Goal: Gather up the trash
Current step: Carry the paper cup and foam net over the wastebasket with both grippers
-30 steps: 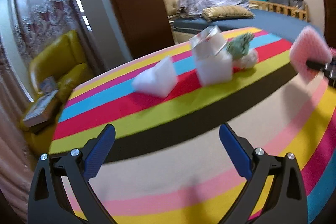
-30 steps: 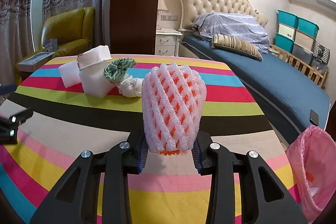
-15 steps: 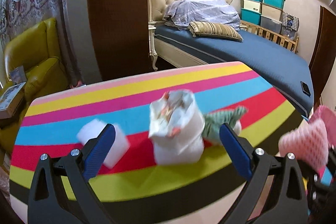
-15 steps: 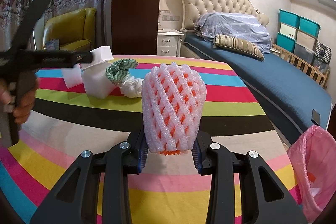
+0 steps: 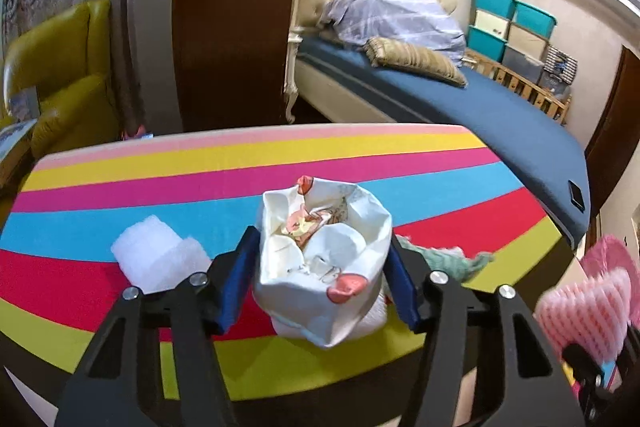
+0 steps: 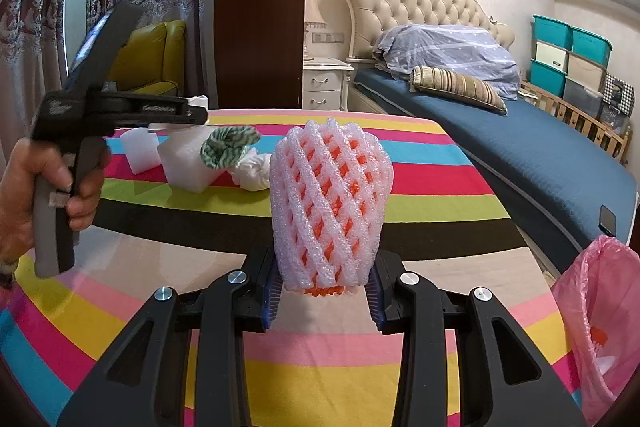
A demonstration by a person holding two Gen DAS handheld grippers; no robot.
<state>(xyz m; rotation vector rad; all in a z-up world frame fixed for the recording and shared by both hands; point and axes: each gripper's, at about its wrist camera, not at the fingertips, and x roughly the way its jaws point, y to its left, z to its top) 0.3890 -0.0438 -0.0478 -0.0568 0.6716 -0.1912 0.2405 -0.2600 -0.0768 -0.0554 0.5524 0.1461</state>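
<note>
**Both grippers closed on their loads**

The left gripper (image 5: 320, 279) has both blue pads pressed against the sides of a crumpled paper bag (image 5: 324, 263) over the far part of the table. The person's left hand (image 6: 44, 195) wraps its pistol handle, at the left of the right wrist view. The right gripper (image 6: 323, 287) is held nearer, its fingers clamping the base of an upright foam net (image 6: 330, 203).

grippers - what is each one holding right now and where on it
The right gripper clamps the pink foam fruit net at its lower end. The left gripper brackets the crumpled white paper bag at mid-height; whether it grips cannot be told.
</note>
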